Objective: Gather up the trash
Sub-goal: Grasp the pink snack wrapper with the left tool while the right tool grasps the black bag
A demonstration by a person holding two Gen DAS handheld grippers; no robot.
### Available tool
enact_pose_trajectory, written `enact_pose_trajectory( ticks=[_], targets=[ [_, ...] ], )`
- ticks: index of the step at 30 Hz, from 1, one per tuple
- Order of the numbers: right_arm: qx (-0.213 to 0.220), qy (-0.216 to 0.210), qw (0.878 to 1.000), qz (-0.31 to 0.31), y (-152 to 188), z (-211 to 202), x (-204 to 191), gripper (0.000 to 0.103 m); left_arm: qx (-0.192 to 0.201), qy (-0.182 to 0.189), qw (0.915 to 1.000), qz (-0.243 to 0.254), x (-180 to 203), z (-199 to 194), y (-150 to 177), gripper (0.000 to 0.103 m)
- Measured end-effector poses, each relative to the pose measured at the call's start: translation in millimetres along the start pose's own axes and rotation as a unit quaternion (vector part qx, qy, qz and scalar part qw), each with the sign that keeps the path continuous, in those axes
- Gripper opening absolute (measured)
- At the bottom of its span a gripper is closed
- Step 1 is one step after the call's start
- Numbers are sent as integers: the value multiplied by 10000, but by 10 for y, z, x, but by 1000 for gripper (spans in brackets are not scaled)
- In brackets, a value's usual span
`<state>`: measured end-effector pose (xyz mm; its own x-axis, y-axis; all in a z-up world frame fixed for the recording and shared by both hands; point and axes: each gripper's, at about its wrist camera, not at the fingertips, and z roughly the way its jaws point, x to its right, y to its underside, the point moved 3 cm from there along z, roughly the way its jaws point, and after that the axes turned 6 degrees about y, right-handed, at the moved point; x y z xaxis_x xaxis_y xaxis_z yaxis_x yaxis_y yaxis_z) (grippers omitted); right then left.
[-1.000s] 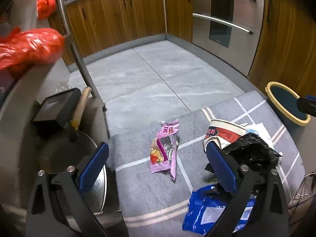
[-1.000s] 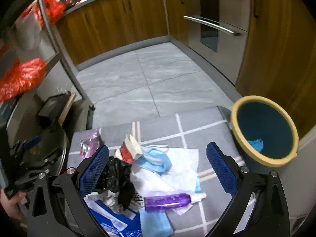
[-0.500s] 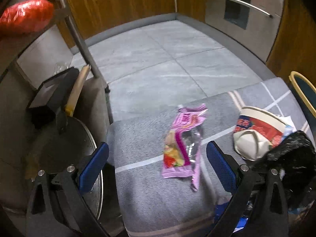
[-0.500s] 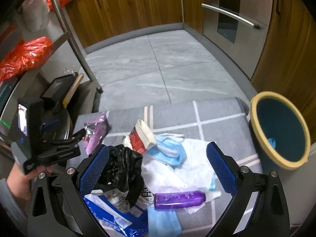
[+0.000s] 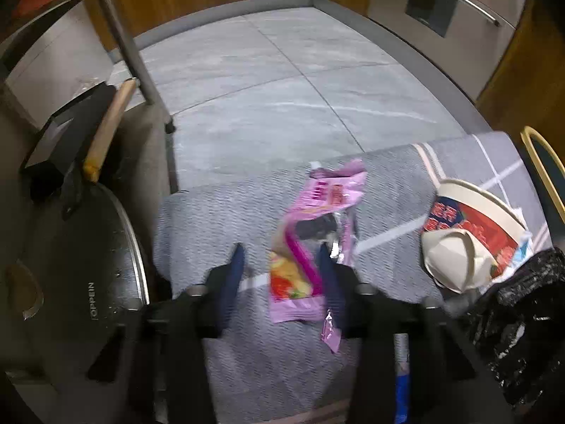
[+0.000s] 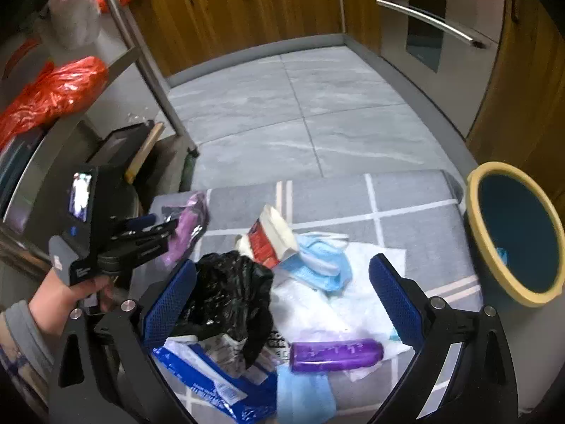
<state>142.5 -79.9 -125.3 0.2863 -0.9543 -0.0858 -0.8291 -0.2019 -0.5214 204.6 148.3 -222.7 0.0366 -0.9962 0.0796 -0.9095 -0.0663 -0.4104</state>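
Note:
A pink snack wrapper (image 5: 310, 233) lies on the grey checked cloth (image 5: 219, 219). My left gripper (image 5: 282, 258) straddles the wrapper's near end, fingers narrowed but apart on either side; it also shows in the right wrist view (image 6: 155, 228) at the wrapper (image 6: 187, 229). My right gripper (image 6: 282, 293) is open and empty above a pile: black plastic bag (image 6: 229, 293), crushed red-and-white cup (image 6: 268, 240), blue masks (image 6: 317, 265), purple bottle (image 6: 335, 355), blue packet (image 6: 212, 381). The yellow-rimmed blue bin (image 6: 515, 233) stands at the right.
A metal rack (image 6: 148, 70) with red bags (image 6: 53, 95) stands at the left. A pan lid (image 5: 81, 275) and a black box (image 5: 67, 141) lie beside the cloth. Wooden cabinets and an oven (image 6: 441, 35) line the far side of the tiled floor.
My left gripper has moved down onto the pink wrapper and its fingers have narrowed around it. The right gripper has risen slightly and stays open.

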Motion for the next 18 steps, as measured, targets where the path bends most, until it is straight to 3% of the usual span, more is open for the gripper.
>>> enact_pose_trajectory(
  ticks=[2, 4, 5, 10, 14, 18],
  targets=[
    [-101, -176, 9998, -6, 24, 26, -36, 95, -39, -27, 9999, 120, 61, -3, 3, 19],
    [-187, -306, 9994, -23, 49, 48, -74, 88, -33, -15, 9999, 132, 73, -13, 5, 11],
    [-269, -371, 9989, -80, 68, 74, -107, 79, -19, -3, 9999, 112, 65, -22, 4, 8],
    [-664, -518, 9958, -348, 193, 231, -246, 56, 95, 2, 9999, 96, 35, -78, -12, 5],
    [-871, -491, 9940, -446, 278, 328, -307, 23, 168, 36, 9998, 130, 56, -120, 2, 3],
    [-779, -503, 9944, -511, 261, 284, -341, 13, 177, 52, 9996, 197, 68, -127, 3, 0]
  ],
)
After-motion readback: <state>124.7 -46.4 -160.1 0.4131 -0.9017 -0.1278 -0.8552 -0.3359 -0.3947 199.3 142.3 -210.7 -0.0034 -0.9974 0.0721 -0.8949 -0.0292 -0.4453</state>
